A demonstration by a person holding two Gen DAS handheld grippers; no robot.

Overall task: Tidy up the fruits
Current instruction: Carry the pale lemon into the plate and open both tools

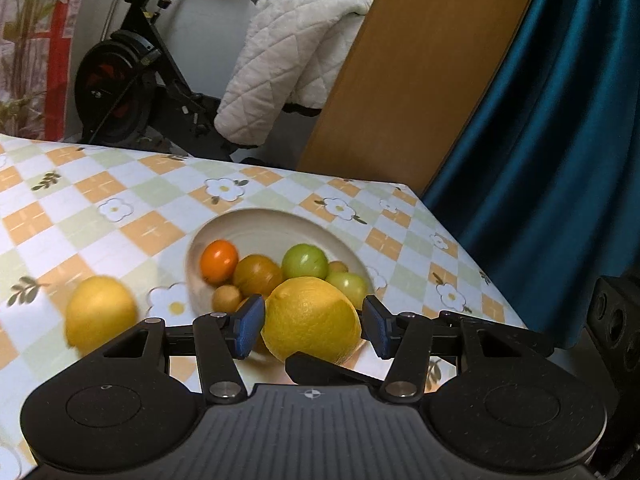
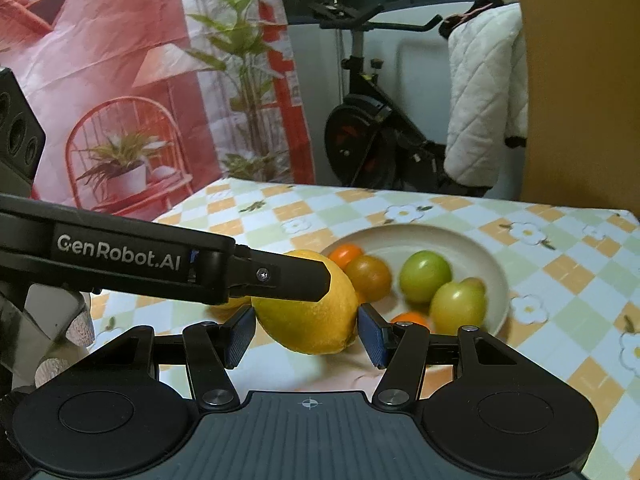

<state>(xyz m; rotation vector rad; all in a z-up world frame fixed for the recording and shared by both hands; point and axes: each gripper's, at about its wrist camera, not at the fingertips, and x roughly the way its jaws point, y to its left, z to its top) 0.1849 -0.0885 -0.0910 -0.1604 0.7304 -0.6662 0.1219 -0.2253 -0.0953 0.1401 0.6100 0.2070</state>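
A big yellow lemon (image 1: 312, 320) hangs just above the checked tablecloth, in front of the plate. My left gripper (image 1: 312, 330) is shut on it, its blue pads on the two sides. My right gripper (image 2: 306, 334) is shut on what looks like the same lemon (image 2: 308, 316). The left gripper's black finger (image 2: 304, 276) lies across the top of the fruit in the right wrist view. A right finger (image 1: 320, 368) shows under it in the left wrist view. A second lemon (image 1: 100, 312) lies on the cloth to the left. The cream plate (image 1: 280, 216) holds several small orange, brown and green fruits.
The table's far edge (image 1: 240, 162) and right edge (image 1: 472, 248) are close behind the plate. Beyond them stand an exercise bike (image 1: 132, 80) with a white quilted cover (image 1: 280, 68), a wooden board (image 1: 420, 72) and a blue curtain (image 1: 552, 140). A gloved hand (image 2: 76, 328) holds the left gripper.
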